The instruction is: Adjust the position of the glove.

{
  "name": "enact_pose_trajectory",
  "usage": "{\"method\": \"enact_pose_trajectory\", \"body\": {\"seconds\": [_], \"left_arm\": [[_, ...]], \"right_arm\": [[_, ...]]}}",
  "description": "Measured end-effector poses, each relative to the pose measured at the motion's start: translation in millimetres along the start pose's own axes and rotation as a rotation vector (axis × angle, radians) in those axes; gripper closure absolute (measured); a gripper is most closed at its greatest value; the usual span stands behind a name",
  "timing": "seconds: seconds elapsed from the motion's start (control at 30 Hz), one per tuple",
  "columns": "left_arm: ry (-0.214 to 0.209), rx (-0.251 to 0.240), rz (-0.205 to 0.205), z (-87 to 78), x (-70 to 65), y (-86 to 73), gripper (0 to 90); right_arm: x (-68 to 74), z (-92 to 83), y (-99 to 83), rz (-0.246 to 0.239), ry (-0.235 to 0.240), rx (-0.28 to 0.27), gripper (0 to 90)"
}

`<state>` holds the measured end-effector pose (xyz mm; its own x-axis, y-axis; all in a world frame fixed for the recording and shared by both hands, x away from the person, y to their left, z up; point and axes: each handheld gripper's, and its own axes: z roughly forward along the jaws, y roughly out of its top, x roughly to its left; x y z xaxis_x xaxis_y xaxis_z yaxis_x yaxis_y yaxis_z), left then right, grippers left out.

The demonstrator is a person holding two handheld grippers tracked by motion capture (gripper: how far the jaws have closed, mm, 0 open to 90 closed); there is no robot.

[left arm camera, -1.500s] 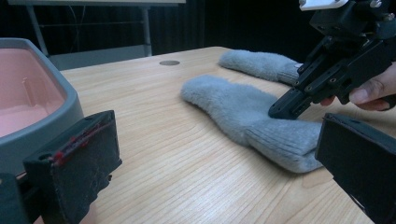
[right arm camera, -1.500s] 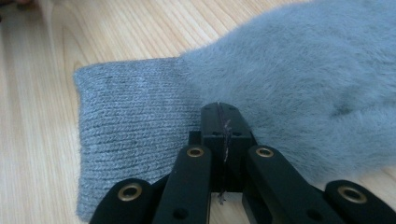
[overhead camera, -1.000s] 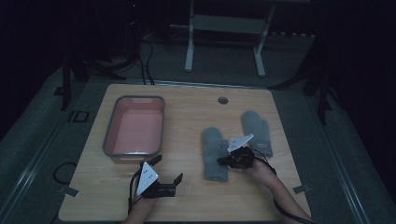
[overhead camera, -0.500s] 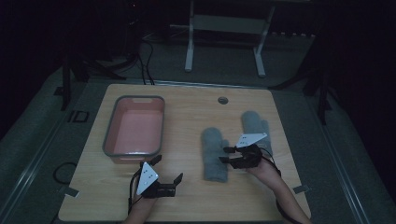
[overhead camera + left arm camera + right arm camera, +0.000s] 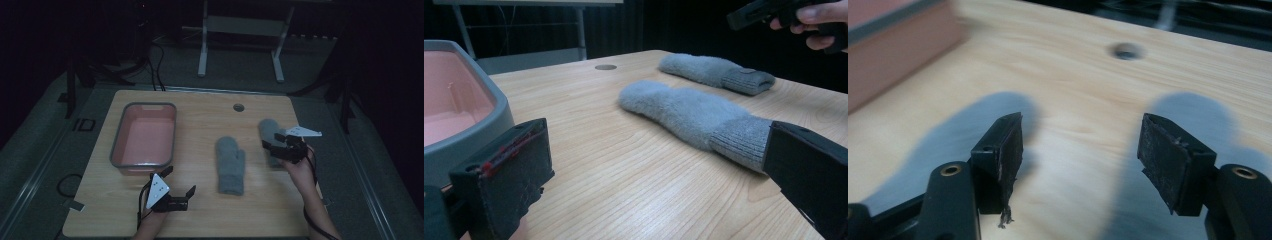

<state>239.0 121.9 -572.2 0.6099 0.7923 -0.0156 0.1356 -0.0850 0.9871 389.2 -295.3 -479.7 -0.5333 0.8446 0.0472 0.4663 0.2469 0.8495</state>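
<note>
Hovering above the far grey mitten (image 5: 270, 131), right gripper (image 5: 278, 141) with jaws spread apart and nothing between them; jaws just been opening. Seen in the right gripper view (image 5: 1080, 150): bare wood of the table (image 5: 1083, 90) showing in the gap, one blurred grey shape under each jaw, pads clear of both. Lying flat just left of that gripper, a second grey mitten (image 5: 230, 165), cuff toward the person, fingertip end away; apart from the far mitten, a strip of table between. Farther left and well apart from the right gripper, a pink tub (image 5: 145, 137) with a grey rim.

Resting low at the near edge of the table, left gripper (image 5: 179, 183), released, jaws wide and empty. Seen in the left gripper view (image 5: 649, 200): bare wood between the jaws, cuff of the nearer mitten (image 5: 694, 112) just ahead of one jaw, corner of the tub (image 5: 469, 107) just ahead of the other, far mitten (image 5: 716, 74) beyond, right gripper (image 5: 774, 10) held in a hand up above it.
</note>
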Motion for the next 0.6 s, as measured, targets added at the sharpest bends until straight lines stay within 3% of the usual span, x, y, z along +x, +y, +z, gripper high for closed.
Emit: {"method": "enact_pose_trajectory", "body": {"seconds": [0.03, 0.13, 0.17, 0.23, 0.27, 0.37, 0.4, 0.6], "left_arm": [[0.000, 0.000, 0.000, 0.0, 0.0, 0.0, 0.2], [0.001, 0.000, -0.001, 0.0, 0.0, 0.0, 0.2], [0.001, 0.000, -0.001, 0.1, 0.1, 0.0, 0.2], [0.001, 0.000, -0.002, 0.1, 0.1, 0.0, 0.2], [0.000, 0.000, -0.002, 0.1, 0.2, 0.0, 0.2], [-0.001, 0.000, -0.002, 0.0, 0.2, 0.0, 0.2], [-0.001, 0.000, -0.001, 0.0, 0.2, 0.0, 0.2], [-0.002, 0.000, -0.003, 0.0, 0.4, 0.0, 0.2]], "right_arm": [[-11.8, 1.4, 1.5, 0.027, -0.058, -0.010, 34.0], [-17.1, 2.8, 2.5, 0.051, -0.080, -0.006, 34.7], [-28.0, 9.2, 3.4, 0.102, -0.120, -0.002, 41.5], [-29.8, 11.8, 3.2, 0.113, -0.138, 0.004, 41.3], [-34.2, 21.8, 0.7, 0.143, -0.166, 0.030, 38.5], [-36.2, 32.4, -3.5, 0.148, -0.197, 0.066, 36.6], [-37.2, 40.6, -8.0, 0.143, -0.212, 0.095, 35.3], [-34.6, 57.5, -23.7, 0.107, -0.267, 0.152, 34.3]]}}
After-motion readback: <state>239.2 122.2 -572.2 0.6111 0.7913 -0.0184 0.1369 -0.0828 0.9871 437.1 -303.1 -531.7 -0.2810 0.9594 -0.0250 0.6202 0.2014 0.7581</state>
